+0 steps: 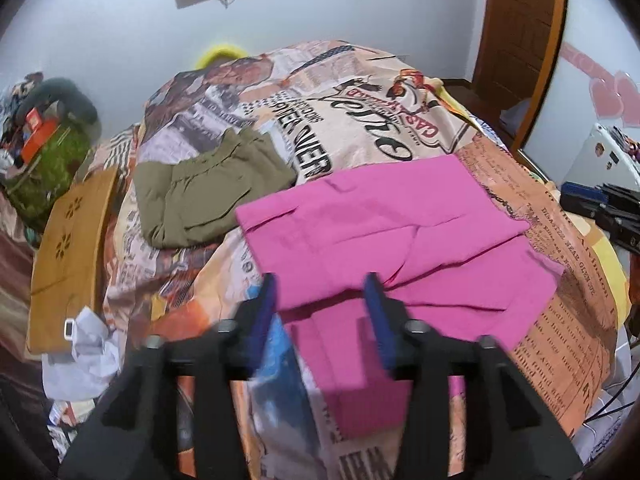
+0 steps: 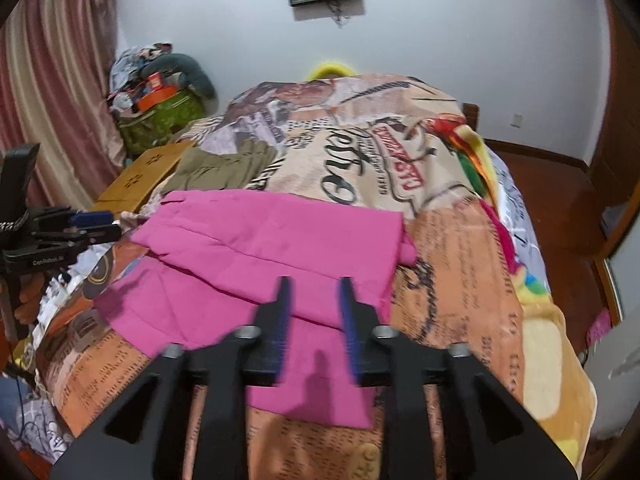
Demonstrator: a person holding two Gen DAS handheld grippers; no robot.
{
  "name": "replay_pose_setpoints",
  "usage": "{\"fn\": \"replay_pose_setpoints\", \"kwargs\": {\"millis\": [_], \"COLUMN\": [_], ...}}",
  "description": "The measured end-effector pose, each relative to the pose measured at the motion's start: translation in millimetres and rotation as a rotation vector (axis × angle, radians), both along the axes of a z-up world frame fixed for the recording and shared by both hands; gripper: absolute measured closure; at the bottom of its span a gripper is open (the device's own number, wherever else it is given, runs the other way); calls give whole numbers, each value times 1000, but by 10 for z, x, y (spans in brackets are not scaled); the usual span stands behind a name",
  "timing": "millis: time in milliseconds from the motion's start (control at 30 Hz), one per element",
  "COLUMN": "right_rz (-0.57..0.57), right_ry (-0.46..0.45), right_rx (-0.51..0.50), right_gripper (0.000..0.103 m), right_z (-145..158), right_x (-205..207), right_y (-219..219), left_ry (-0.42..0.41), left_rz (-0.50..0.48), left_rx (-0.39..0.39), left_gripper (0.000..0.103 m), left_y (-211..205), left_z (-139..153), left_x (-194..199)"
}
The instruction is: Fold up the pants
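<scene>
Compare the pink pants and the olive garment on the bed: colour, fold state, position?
The pink pants are bright magenta; the olive garment is dull green. The pink pants lie near, spread wide in loose overlapping layers, under both open grippers; the olive garment sits farther back, a smaller, bunched, wrinkled bundle. Both rest on the printed bedspread.

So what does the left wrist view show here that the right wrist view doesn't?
Only the left wrist view shows pink heart decorations on the wall, a wooden door and the right gripper from the side. Only the right wrist view shows the striped curtain and the left gripper from the side. Both show the pink pants partly folded on the printed blanket, the olive garment behind them, and open jaws gripping nothing.
</scene>
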State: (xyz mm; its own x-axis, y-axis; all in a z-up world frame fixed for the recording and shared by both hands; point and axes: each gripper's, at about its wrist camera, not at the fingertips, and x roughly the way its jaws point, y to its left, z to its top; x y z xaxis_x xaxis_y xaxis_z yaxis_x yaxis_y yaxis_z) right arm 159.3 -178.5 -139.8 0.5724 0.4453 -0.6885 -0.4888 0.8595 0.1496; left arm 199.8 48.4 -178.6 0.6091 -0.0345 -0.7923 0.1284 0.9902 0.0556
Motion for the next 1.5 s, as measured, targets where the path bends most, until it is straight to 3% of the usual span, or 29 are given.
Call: {"fn": "replay_pose_setpoints", "kwargs": {"millis": [67, 167, 233, 333, 467, 667, 1100, 1133, 1367, 1500], "right_rz": [15, 47, 64, 89, 104, 140, 227, 226, 212, 211], "right_ry": [-11, 1, 14, 28, 74, 174, 161, 162, 160, 133], "right_rx": [-1, -10, -14, -18, -13, -25, -118, -114, -66, -57], "right_gripper": [51, 42, 38, 38, 38, 38, 38, 39, 84, 93], "right_z": [1, -40, -79, -136, -258, -495, -624, -625, -574, -527], "right_x": [2, 24, 38, 62, 135, 226, 436, 462, 559, 525], "right_y": [75, 194, 257, 341, 431, 583, 910, 905, 863, 847], "left_ry": [0, 10, 23, 60, 113, 110, 118, 118, 126, 100], "left_rz": [-24, -57, -82, -112, -129, -118, -87, -86, -90, -79], "left_rx": [4, 9, 32, 97, 116, 152, 84, 85, 112, 146], "left_gripper": [37, 24, 23, 23, 23, 23, 23, 23, 23, 24], "left_y": [-74, -180, -263, -397, -490, -549, -462, -464, -485, -485], "left_z": [-5, -46, -101, -245, -432, -535, -507, -514, -578, -602], "left_x": [41, 107, 149, 236, 323, 427, 655, 659, 678, 710]}}
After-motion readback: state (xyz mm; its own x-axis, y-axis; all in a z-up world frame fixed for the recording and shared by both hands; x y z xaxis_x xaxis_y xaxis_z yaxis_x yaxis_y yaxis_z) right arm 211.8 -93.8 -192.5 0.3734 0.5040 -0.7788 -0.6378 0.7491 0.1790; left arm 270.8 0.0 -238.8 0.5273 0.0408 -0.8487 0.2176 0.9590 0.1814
